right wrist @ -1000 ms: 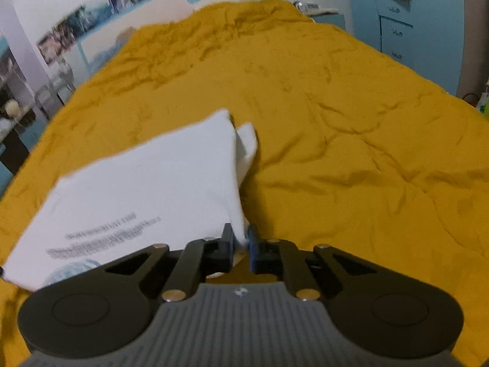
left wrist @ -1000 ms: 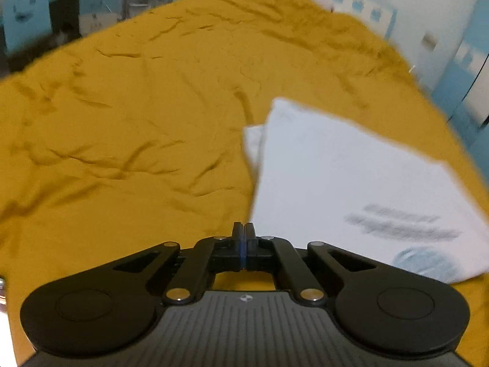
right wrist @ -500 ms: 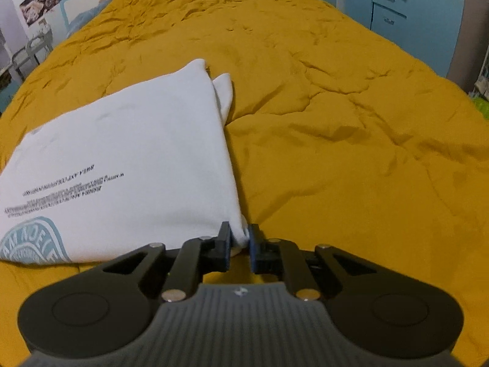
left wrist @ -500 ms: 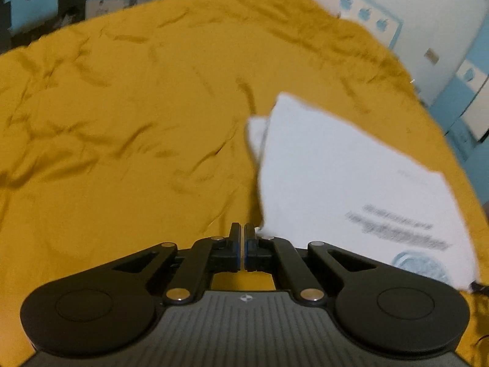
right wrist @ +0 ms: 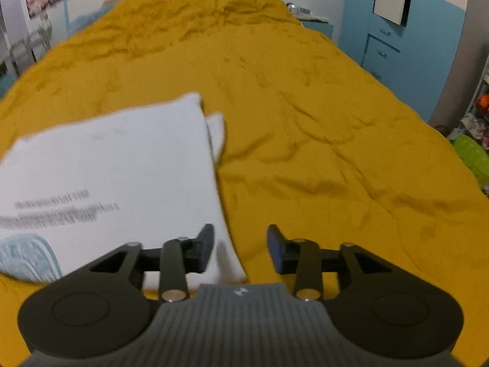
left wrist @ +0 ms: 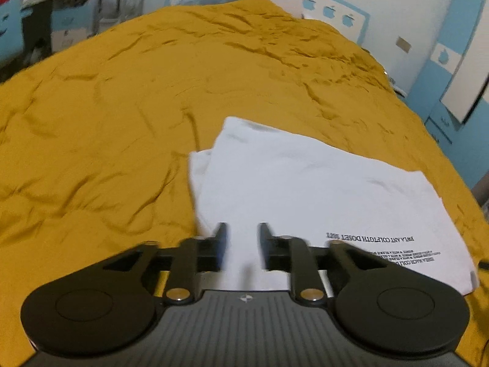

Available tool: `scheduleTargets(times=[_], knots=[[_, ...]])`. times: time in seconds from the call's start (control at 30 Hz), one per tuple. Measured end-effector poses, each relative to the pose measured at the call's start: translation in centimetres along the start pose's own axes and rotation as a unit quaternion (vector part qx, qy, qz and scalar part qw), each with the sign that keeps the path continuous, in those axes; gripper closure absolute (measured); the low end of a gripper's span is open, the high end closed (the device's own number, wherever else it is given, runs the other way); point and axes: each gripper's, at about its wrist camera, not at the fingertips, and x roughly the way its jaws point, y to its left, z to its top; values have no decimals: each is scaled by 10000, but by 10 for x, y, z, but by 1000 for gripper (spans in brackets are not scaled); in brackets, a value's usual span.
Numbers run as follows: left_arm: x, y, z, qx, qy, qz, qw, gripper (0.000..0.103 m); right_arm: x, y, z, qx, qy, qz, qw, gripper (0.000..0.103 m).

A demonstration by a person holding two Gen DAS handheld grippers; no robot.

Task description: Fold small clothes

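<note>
A white T-shirt (left wrist: 305, 189) with black printed text lies folded flat on the mustard-yellow bedspread (left wrist: 122, 107). A sleeve sticks out at its far corner. My left gripper (left wrist: 243, 238) is open and empty, just above the shirt's near left corner. In the right wrist view the same shirt (right wrist: 116, 168) lies at the left, with a pale blue print near its front edge. My right gripper (right wrist: 240, 244) is open and empty over the shirt's near right corner, on the bedspread (right wrist: 336, 153).
Blue cabinets (right wrist: 406, 46) stand to the right of the bed. A green object (right wrist: 470, 156) lies on the floor at the far right. A dark desk and shelves (left wrist: 39, 30) stand beyond the bed's left side. A wall with apple stickers (left wrist: 330, 12) is behind.
Both grippers have opened and let go of the shirt's near corners. The shirt now lies flat on the bed. Both grippers have drawn slightly back.
</note>
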Motion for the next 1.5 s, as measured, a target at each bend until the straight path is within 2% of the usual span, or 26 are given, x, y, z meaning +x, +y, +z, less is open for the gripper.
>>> scheduleTargets(times=[0.17, 0.23, 0.3, 0.33, 0.47, 0.6, 0.93, 1.0, 1.13, 1.17, 1.27, 1.33, 1.5], knots=[[21, -20, 8, 49, -95, -268, 9996, 50, 10, 11, 19, 23, -255, 384, 9989, 46], [30, -26, 12, 0, -111, -379, 9992, 48, 15, 16, 26, -26, -348, 440, 9984, 41], [39, -34, 16, 43, -81, -425, 9991, 36, 24, 18, 34, -5, -385, 544, 9978, 39], [44, -38, 18, 56, -64, -418, 9991, 35, 30, 18, 38, 53, -371, 607, 9975, 39], [63, -48, 30, 2, 126, -590, 9982, 34, 57, 12, 52, 430, -214, 856, 9952, 38], [84, -57, 37, -106, 128, -752, 9970, 34, 86, 4, 63, 767, -35, 948, 9925, 37], [127, -90, 46, 214, 239, -1058, 9939, 40, 146, -6, 67, 1332, 396, 1391, 9805, 36], [135, -96, 48, 273, 243, -1073, 9936, 42, 154, -9, 66, 1434, 384, 1524, 9771, 42], [150, -109, 49, 345, 262, -1154, 9924, 43, 162, -14, 65, 1594, 314, 1707, 9718, 67], [155, -112, 48, 380, 313, -1144, 9922, 45, 164, -16, 64, 1635, 313, 1750, 9704, 75], [174, -116, 45, 336, 685, -965, 9924, 50, 166, -19, 63, 1732, 292, 1864, 9667, 89], [182, -112, 43, 160, 832, -873, 9926, 54, 162, -16, 63, 1702, 227, 1897, 9667, 94], [168, -108, 44, 208, 727, -925, 9928, 55, 140, 7, 72, 1210, -92, 1719, 9776, 97]])
